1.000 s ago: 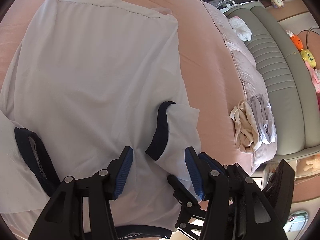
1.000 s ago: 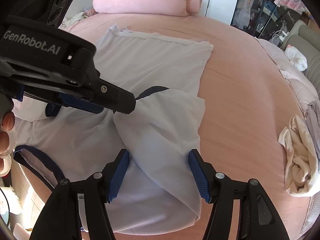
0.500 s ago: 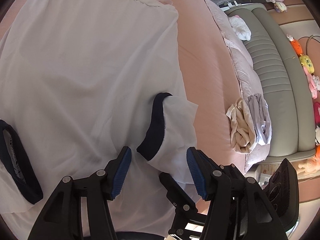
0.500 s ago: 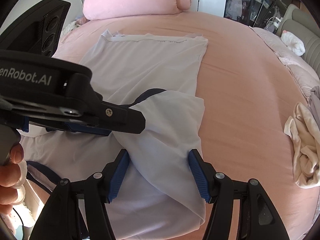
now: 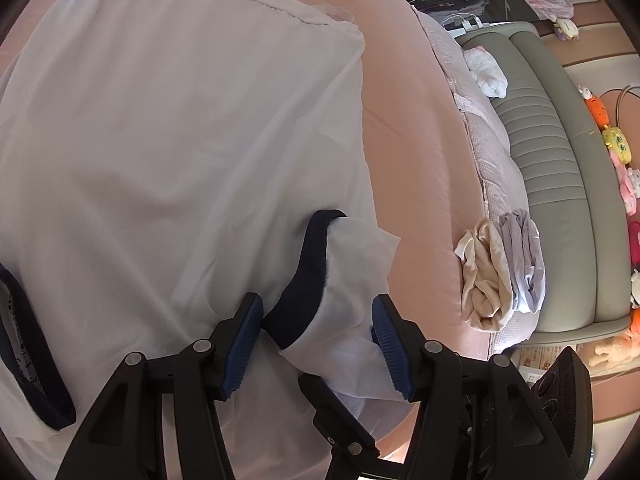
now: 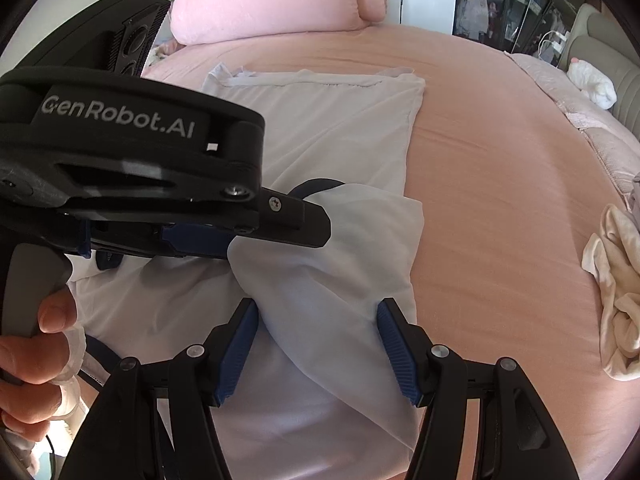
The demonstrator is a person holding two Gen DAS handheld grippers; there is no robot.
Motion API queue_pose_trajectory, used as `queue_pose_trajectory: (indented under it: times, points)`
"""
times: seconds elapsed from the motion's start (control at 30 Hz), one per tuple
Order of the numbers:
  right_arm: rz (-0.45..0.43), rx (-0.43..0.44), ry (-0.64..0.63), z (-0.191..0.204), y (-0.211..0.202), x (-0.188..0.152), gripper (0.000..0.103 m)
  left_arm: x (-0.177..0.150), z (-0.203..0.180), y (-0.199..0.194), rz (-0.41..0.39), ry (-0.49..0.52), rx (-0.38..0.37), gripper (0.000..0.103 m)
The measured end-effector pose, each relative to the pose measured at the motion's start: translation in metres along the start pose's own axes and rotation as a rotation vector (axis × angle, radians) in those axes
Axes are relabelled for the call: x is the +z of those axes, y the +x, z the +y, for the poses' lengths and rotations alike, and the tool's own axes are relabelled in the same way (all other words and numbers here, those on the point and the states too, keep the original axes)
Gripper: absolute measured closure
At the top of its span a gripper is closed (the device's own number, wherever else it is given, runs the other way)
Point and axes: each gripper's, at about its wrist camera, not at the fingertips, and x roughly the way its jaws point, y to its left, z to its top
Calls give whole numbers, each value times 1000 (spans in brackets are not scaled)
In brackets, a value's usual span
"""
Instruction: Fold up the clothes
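Note:
A white shirt [image 5: 180, 140] with navy trim lies spread on the pink bed [image 5: 412, 160]. Its right sleeve, with a navy cuff [image 5: 312, 272], is folded in over the body. The bunched sleeve fills my left gripper [image 5: 316, 340], and both blue pads press on it. In the right wrist view this left gripper [image 6: 240, 240] crosses from the left, and cloth puckers at its pad. My right gripper [image 6: 318, 340] stands wide over the sleeve's shoulder end [image 6: 320, 280], with cloth bulging between its pads and touching both. The navy collar [image 5: 24, 360] shows at the left edge.
A beige and lavender heap of clothes [image 5: 500, 272] lies at the bed's right side. Beyond it are a grey padded headboard [image 5: 560, 160] and plush toys [image 5: 616, 140]. A pink rolled duvet [image 6: 272, 0] sits at the far end. A hand [image 6: 36, 344] grips the left tool.
My left gripper has sunk a little closer to the shirt, and the collar has slid toward the left edge of its view. The sleeve stays between both pairs of jaws. The right gripper has not moved.

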Motion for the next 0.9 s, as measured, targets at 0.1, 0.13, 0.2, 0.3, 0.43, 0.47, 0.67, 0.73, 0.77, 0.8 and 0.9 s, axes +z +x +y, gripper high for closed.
queue_pose_trajectory:
  times: [0.1, 0.13, 0.2, 0.3, 0.43, 0.47, 0.67, 0.73, 0.77, 0.8, 0.9]
  points:
    - [-9, -3, -18, 3, -2, 0, 42, -3, -1, -4, -10, 13, -4, 50]
    - [-9, -4, -26, 5, -2, 0, 42, -3, -1, -4, -11, 16, -6, 52]
    - [-6, -2, -43, 9, -1, -1, 42, -5, 0, -5, -13, 11, -4, 63]
    - [-12, -4, -61, 13, 1, 0, 42, -7, 4, -5, -17, 1, -8, 75]
    - [-12, -5, -29, 11, 5, 3, 51, -11, -2, -7, -38, 54, 28, 80]
    - [-14, -2, -17, 10, 5, 4, 58, -12, -4, -6, -39, 64, 32, 80]
    - [-29, 74, 45, 4, 2, 8, 92, -16, -7, -6, -23, 67, 15, 84]
    - [-35, 100, 29, 7, -3, 7, 93, -20, -10, -10, -31, 84, 28, 84]
    - [-38, 113, 22, 8, -6, 7, 93, -21, -11, -12, -35, 91, 34, 84]
    - [-41, 120, 12, 10, -8, 6, 93, -23, -12, -15, -37, 96, 37, 84]
    - [-33, 108, -20, 17, -14, 1, 93, -26, -11, -18, -40, 94, 49, 84]
